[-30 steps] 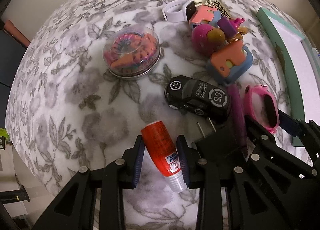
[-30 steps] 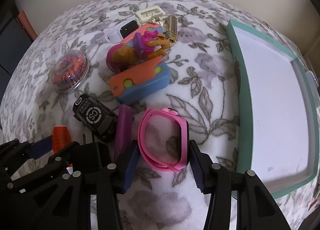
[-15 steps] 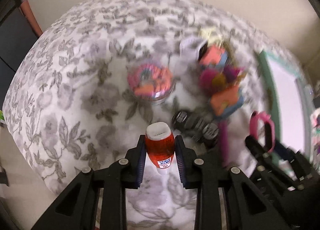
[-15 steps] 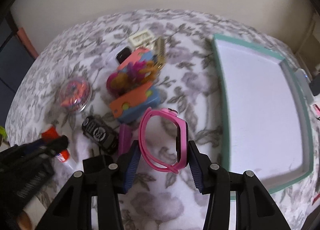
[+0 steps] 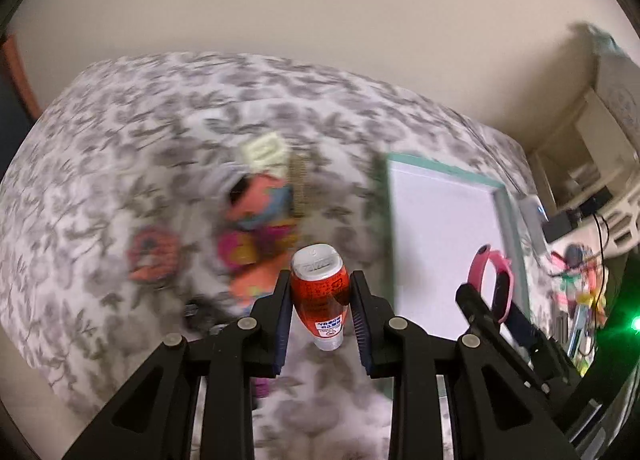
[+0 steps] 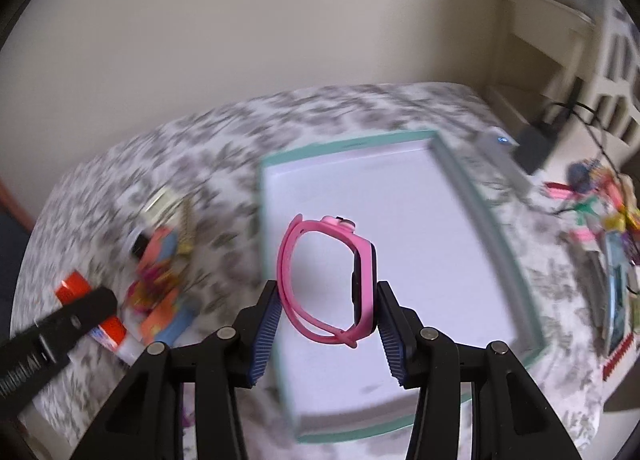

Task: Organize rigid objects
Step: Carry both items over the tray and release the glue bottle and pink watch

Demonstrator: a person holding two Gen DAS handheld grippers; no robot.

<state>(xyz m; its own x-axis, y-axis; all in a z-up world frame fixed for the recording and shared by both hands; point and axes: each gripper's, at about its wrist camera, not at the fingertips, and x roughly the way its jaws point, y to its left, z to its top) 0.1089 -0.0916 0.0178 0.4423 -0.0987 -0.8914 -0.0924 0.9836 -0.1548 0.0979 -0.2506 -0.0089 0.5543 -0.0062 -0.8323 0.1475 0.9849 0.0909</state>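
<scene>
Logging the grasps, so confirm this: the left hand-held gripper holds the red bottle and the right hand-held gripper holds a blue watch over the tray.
One error: the watch is pink, as the right wrist view shows. The rest stands: right hand-held gripper, tray, left hand-held gripper, red bottle.

Both wrist cams look steeply down along own tongs, close above floral cloth [image 5: 120, 148], sharing tray [image 6: 472, 188].
</scene>
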